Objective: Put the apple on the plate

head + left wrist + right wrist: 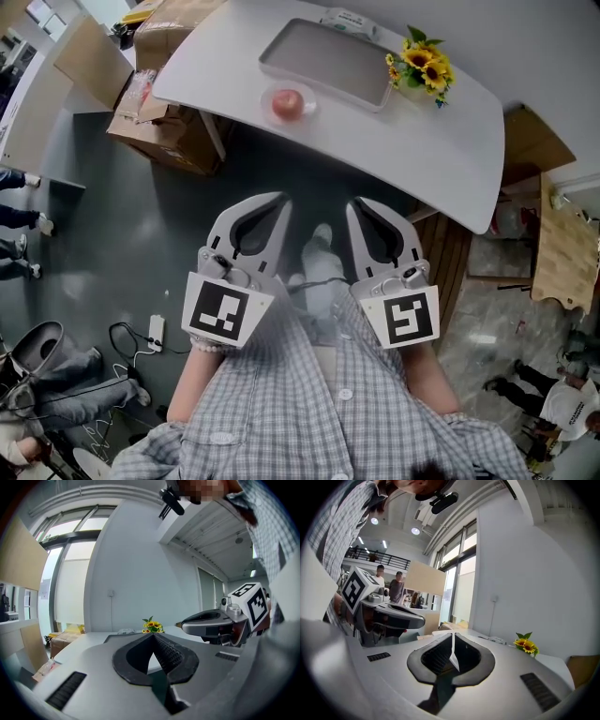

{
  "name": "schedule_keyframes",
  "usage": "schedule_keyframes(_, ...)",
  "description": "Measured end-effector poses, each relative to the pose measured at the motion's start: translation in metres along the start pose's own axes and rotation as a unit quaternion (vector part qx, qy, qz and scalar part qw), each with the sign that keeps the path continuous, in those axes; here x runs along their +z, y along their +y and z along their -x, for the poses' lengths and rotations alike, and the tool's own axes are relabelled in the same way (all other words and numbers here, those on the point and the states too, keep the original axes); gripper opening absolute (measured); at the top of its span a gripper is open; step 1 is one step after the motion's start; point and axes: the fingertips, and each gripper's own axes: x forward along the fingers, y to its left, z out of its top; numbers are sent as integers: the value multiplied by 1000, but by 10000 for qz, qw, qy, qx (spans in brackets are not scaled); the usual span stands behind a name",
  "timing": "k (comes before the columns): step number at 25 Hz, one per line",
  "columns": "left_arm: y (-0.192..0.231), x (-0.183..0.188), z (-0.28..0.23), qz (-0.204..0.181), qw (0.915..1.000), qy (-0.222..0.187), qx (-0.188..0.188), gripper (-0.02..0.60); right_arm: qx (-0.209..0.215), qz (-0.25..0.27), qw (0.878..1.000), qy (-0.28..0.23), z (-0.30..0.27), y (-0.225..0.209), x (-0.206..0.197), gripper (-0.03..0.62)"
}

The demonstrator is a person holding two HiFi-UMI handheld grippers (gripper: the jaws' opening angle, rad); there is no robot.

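A red apple [288, 103] rests on what looks like a small pale dish [308, 108] near the front edge of the white table [441, 150]. Behind it lies a grey tray [323, 58] with a white rim. Both grippers hang close to the person's chest, well short of the table. My left gripper [280, 198] is shut with nothing in it, and its jaws meet at the tip [152, 635]. My right gripper [355, 202] is likewise shut and empty [453, 633]. The apple is not in either gripper view.
Sunflowers [422, 67] stand at the table's back right, also seen from the grippers [152, 626] [526, 645]. Cardboard boxes [173, 131] sit under the table's left end. A power strip [156, 330] and cables lie on the floor. People stand at the edges.
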Motion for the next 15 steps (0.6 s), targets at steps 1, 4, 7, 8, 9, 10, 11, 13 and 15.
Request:
schedule_keyframes(1, 3, 0, -4, -2, 10000, 19, 26, 9, 17, -15, 10000, 0, -5, -3, -1, 30)
schedule_keyframes(4, 14, 0, -16, -45, 9999, 67, 119, 9, 93, -65, 9999, -49, -22, -14, -2, 29)
schedule_keyframes(7, 27, -1, -32, -29, 9997, 144, 208, 9, 205, -56, 9998, -64, -40, -25, -4, 29)
schedule_keyframes(8, 32, -1, -38, -26, 9996, 160, 235, 9, 238, -47, 9997, -79, -47, -29, -4, 30)
schedule_keyframes(9, 37, 0, -44, -18, 9995, 175, 259, 9, 268, -47, 9996, -93, -54, -33, -4, 29)
schedule_keyframes(10, 42, 0, -51, 2, 9994, 193, 280, 9, 295, -52, 9995, -94, -61, -38, -4, 30)
schedule_keyframes(11, 46, 1, -58, 29, 9993, 215, 300, 9, 319, -58, 9994, -80, -67, -43, -4, 29)
schedule_keyframes(13, 56, 4, -74, 74, 9991, 242, 347, 9, 363, -79, 9993, -36, -80, -56, -6, 30)
schedule_keyframes(15, 64, 8, -91, 105, 9988, 250, 398, 9, 420, -108, 9991, -8, -94, -69, -6, 29)
